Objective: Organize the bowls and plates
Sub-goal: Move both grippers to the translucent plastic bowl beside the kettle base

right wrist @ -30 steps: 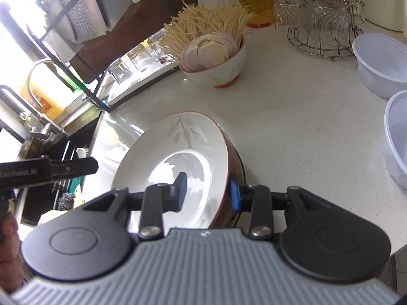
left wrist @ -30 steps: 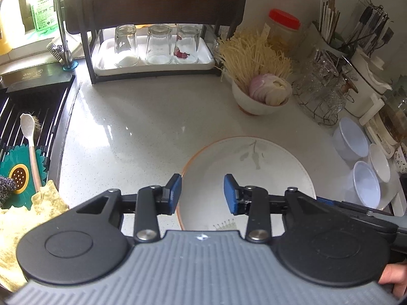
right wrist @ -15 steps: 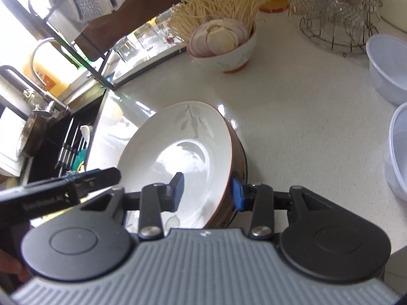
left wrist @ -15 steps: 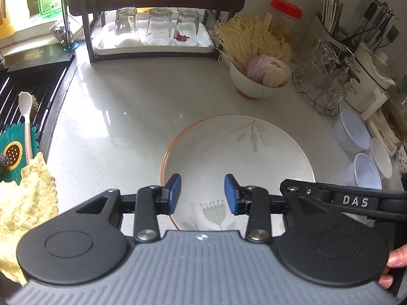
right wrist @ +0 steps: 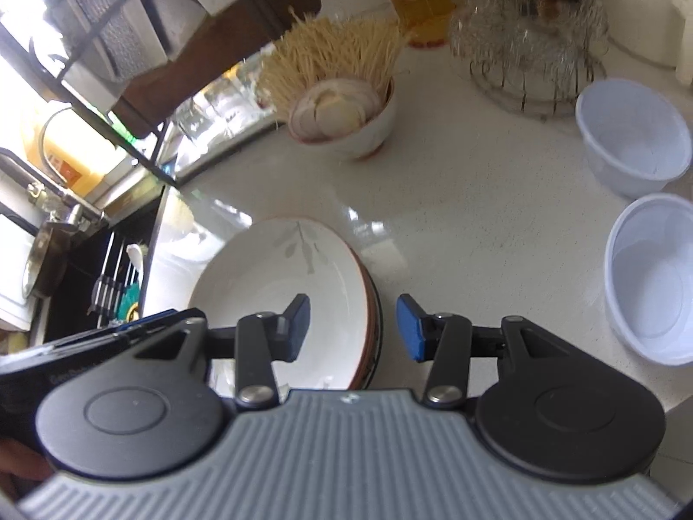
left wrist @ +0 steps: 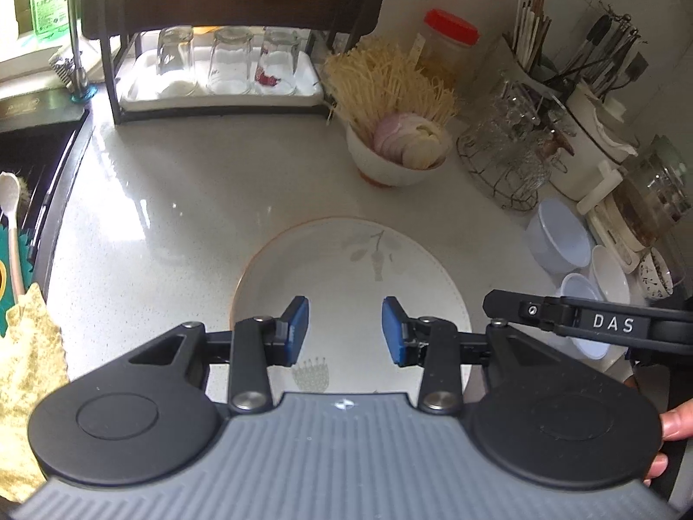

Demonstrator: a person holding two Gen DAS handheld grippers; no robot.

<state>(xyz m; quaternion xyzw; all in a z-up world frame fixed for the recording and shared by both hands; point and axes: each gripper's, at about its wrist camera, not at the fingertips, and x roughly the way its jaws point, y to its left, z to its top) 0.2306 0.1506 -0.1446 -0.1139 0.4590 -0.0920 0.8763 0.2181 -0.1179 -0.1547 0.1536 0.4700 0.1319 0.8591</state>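
A white plate with a leaf print and brown rim lies flat on the counter, on top of another dish in the right wrist view. My left gripper is open above the plate's near part, holding nothing. My right gripper is open and empty, its jaws standing either side of the plate's right rim without touching it. Its body shows at the right of the left wrist view. Two translucent plastic bowls stand to the right.
A white bowl of sliced onion and dry noodles stands behind the plate. A wire rack of glassware and a utensil holder are at the back right. A tray of upturned glasses is at the back, the sink at the left.
My right gripper opened and let go of the plate, which settled from tilted to flat on the stack. Both grippers drew back and up a little.
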